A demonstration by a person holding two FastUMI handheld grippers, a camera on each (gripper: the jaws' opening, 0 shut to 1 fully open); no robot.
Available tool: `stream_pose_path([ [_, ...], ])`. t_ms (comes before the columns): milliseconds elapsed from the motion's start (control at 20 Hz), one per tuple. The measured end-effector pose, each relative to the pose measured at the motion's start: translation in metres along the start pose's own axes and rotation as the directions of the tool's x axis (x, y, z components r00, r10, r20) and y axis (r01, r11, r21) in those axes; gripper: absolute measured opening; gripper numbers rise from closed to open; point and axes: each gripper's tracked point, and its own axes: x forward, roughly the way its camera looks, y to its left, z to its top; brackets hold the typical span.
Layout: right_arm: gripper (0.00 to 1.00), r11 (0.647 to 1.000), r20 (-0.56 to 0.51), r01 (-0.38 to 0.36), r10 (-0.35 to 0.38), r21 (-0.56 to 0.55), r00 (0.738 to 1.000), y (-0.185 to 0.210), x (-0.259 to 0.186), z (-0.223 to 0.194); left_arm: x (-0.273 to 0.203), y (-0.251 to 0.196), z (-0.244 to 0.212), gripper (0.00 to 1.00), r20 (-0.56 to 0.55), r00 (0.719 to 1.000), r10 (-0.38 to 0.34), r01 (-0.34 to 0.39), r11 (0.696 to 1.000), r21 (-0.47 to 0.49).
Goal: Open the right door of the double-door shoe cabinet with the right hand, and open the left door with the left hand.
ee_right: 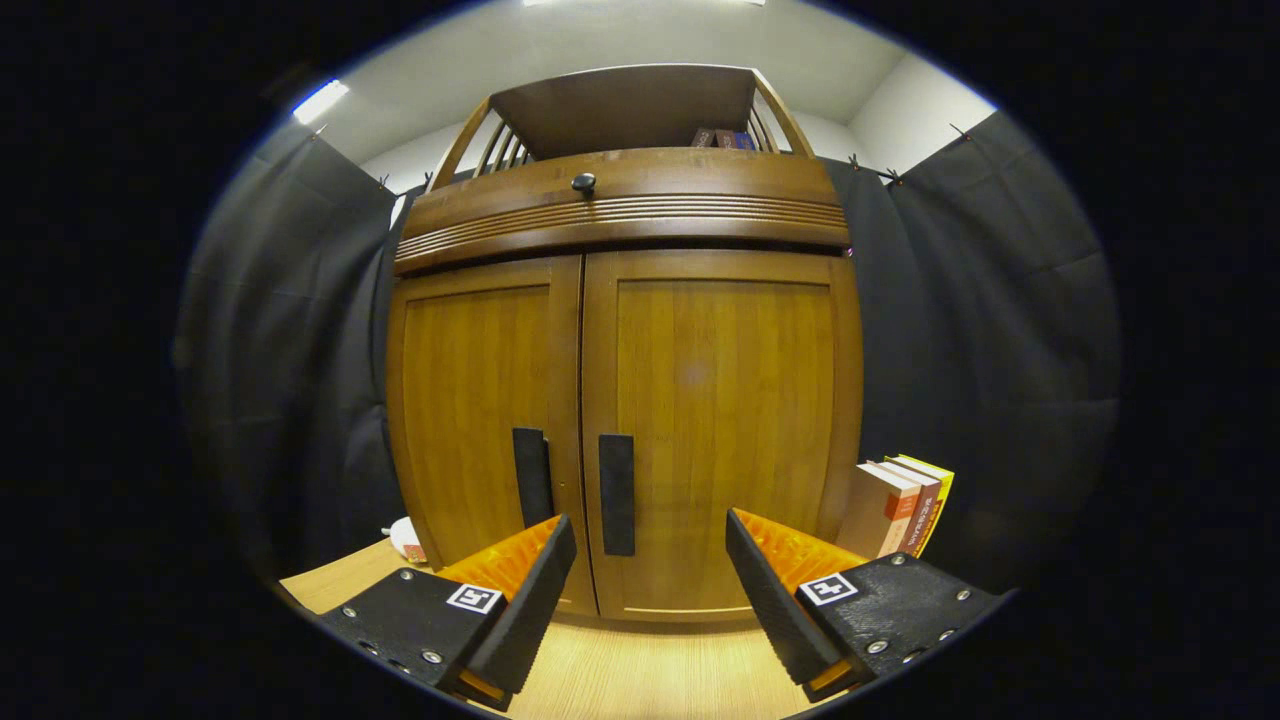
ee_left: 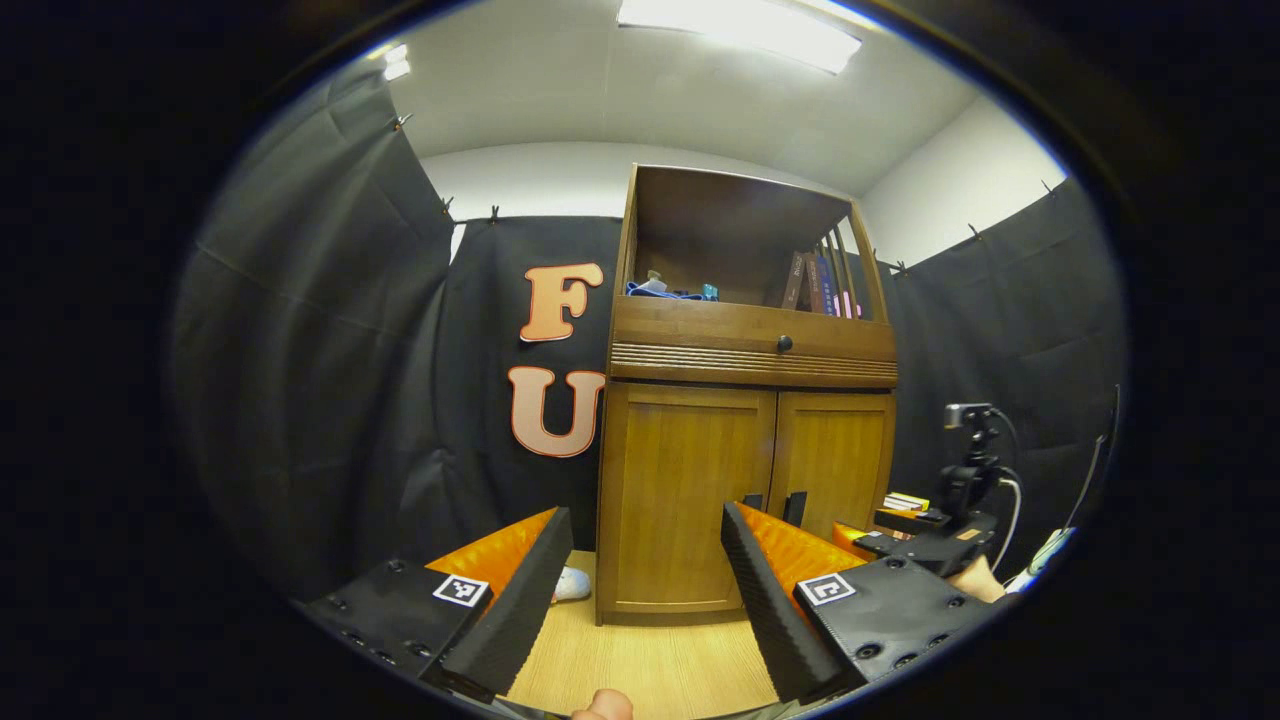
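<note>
Wooden double-door shoe cabinet point(ee_right: 620, 400) shut | right gripper point(ee_right: 650, 565) jaws spread, dark right-door handle point(ee_right: 617, 495) between, untouched | left gripper point(ee_left: 648, 560) jaws spread, farther back | next: close on handle, pull.

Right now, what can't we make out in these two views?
- Cabinet interior: hidden behind the shut left door and right door, right gripper view.
- Left door's handle: mostly covered by the left gripper, left gripper view.
- Small items on the open shelf: too small to identify, left gripper view.
- Books beside the cabinet: lower parts behind the right gripper.
</note>
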Motion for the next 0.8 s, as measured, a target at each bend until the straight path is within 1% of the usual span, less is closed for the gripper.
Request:
stream_pose_path([
  [50,0.92,1.0,0.013,-0.011,0.011,0.005,1.0,0.005,0.014,-0.004,-0.001,0.002,-0.001,0.99,0.0,1.0,-0.001,0.001,1.0,-0.003],
  [100,0.89,1.0,0.02,-0.021,0.021,0.016,1.0,0.012,0.025,-0.009,-0.004,0.007,-0.003,0.96,0.001,1.0,0.009,-0.009,1.0,-0.013],
  [150,0.87,1.0,0.018,-0.022,0.022,0.02,1.0,0.017,0.035,-0.015,-0.008,0.012,-0.006,0.99,-0.001,1.0,0.02,-0.02,1.0,-0.022],
  [200,0.84,1.0,0.013,-0.009,0.009,0.015,1.0,0.018,0.043,-0.02,-0.011,0.014,-0.007,0.96,0.003,1.0,0.021,-0.02,0.999,-0.028],
  [250,0.83,1.0,0.005,0.001,-0.001,0.004,1.0,0.02,0.054,-0.027,-0.013,0.015,-0.009,0.96,0.004,1.0,0.015,-0.015,0.999,-0.032],
  [300,0.75,1.0,-0.008,0.01,-0.01,-0.004,1.0,0.022,0.061,-0.035,-0.015,0.018,-0.012,0.96,0.002,1.0,0.011,-0.011,0.999,-0.034],
  [350,0.8,1.0,-0.018,0.018,-0.018,-0.008,1.0,0.024,0.071,-0.043,-0.017,0.021,-0.014,0.96,0.0,1.0,0.011,-0.011,0.999,-0.034],
  [400,0.76,1.0,-0.024,0.025,-0.026,-0.01,0.999,0.027,0.078,-0.049,-0.017,0.026,-0.016,0.96,-0.001,1.0,0.015,-0.015,0.999,-0.032],
  [550,0.71,0.999,-0.031,0.042,-0.042,-0.005,0.999,0.032,0.095,-0.056,-0.025,0.037,-0.019,0.96,0.001,1.0,0.031,-0.031,0.999,-0.025],
  [600,0.68,0.999,-0.027,0.045,-0.045,-0.001,0.999,0.033,0.098,-0.055,-0.027,0.04,-0.019,0.96,0.004,0.999,0.039,-0.039,0.999,-0.019],
  [650,0.6,0.999,-0.028,0.05,-0.05,0.008,0.998,0.032,0.099,-0.056,-0.029,0.047,-0.019,0.96,0.007,0.999,0.048,-0.048,0.999,-0.016],
  [750,0.64,0.997,-0.033,0.071,-0.07,0.031,0.997,0.031,0.1,-0.056,-0.028,0.057,-0.021,0.96,0.009,0.998,0.059,-0.059,0.998,-0.011],
  [800,0.48,0.996,-0.03,0.077,-0.076,0.038,0.997,0.029,0.106,-0.055,-0.024,0.06,-0.022,0.96,0.006,0.998,0.063,-0.063,0.998,-0.006],
])
